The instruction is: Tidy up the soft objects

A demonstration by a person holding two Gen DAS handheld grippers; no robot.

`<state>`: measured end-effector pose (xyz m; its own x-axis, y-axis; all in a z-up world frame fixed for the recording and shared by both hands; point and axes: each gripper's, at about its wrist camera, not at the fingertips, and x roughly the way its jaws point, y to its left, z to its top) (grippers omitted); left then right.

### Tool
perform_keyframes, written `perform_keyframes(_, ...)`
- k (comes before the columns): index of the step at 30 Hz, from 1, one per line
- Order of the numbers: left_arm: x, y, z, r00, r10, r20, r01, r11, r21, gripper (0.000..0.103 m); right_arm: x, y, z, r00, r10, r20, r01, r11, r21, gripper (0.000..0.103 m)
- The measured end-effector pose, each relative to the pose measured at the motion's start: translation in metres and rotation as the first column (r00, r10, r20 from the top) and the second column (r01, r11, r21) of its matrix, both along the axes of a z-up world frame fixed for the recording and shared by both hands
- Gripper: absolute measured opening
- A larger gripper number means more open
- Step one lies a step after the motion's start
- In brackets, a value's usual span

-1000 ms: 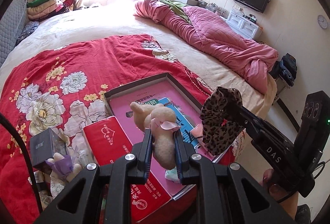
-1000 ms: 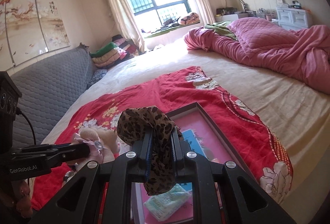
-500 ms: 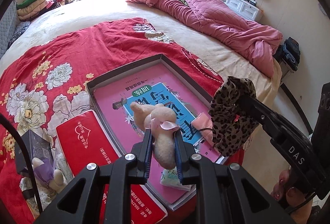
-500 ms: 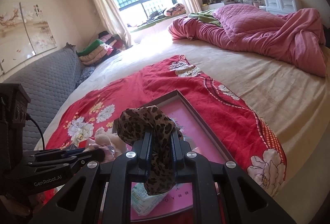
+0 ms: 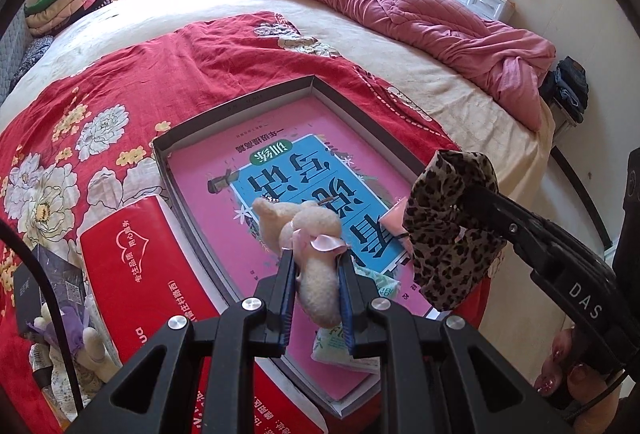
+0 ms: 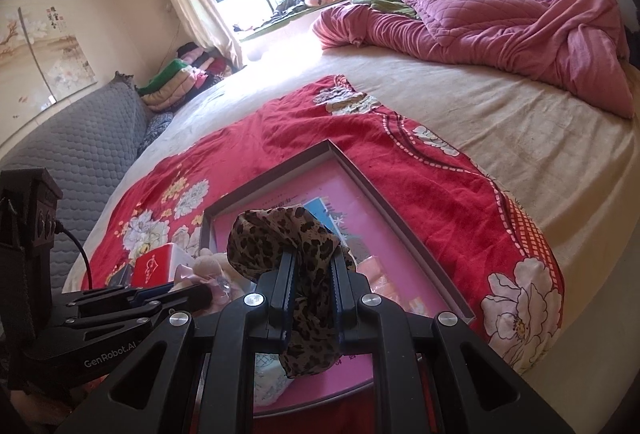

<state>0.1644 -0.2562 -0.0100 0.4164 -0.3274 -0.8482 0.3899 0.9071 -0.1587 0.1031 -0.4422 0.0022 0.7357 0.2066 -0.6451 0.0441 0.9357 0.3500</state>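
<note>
My left gripper (image 5: 316,258) is shut on a small cream plush toy (image 5: 308,234) with a pink bow, held just above the shallow grey box (image 5: 264,96) whose floor is a pink and blue book cover. At its right, my right gripper (image 6: 313,262) is shut on a leopard-print cloth (image 6: 280,234), which hangs in a bunch (image 5: 448,230) over the box's near right corner. In the right wrist view the plush toy (image 6: 208,266) shows at the tip of the left gripper. A small pale green packet (image 5: 340,346) and a pink item (image 5: 394,220) lie in the box.
The box sits on a red floral blanket (image 5: 120,74) spread on a beige bed (image 5: 360,46). A red pack (image 5: 136,266), a dark small box (image 5: 28,290) and a purple-dressed doll (image 5: 76,330) lie left of it. A rumpled pink quilt (image 5: 420,6) lies far right.
Both grippers have come down and forward toward the box, each still holding its item. The box now fills more of both views.
</note>
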Motion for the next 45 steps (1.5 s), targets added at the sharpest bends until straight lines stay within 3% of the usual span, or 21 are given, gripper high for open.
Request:
perform_keyframes(12, 0.001, -0.003, -0.009, 1.000, 0.005, -0.017, -0.004, 1.000, 0.014, 0.020, 0.009, 0.008, -0.021, 0.995, 0.030, -0.093, -0.033, 0.999, -0.030, 0.016)
perform_keyframes(24, 0.004, -0.002, -0.016, 1.000, 0.008, -0.025, -0.008, 1.000, 0.015, 0.020, 0.020, 0.014, -0.046, 0.982, -0.012, -0.186, -0.019, 0.987, -0.161, 0.017)
perform_keyframes(35, 0.005, -0.004, -0.019, 1.000, 0.012, -0.022, -0.012, 0.999, 0.033, 0.020, 0.025, 0.007, -0.054, 0.979, -0.060, -0.197, 0.022, 0.982, -0.188, 0.020)
perform_keyframes(40, 0.005, -0.004, -0.021, 1.000, 0.015, -0.027, -0.014, 0.999, 0.043, 0.021, 0.024, 0.006, -0.053, 0.978, -0.075, -0.195, 0.035, 0.979, -0.201, 0.031)
perform_keyframes(45, 0.007, -0.004, -0.025, 0.999, 0.019, -0.046, -0.016, 0.998, 0.054, 0.021, 0.023, 0.006, -0.050, 0.980, -0.080, -0.181, 0.042, 0.978, -0.203, 0.033)
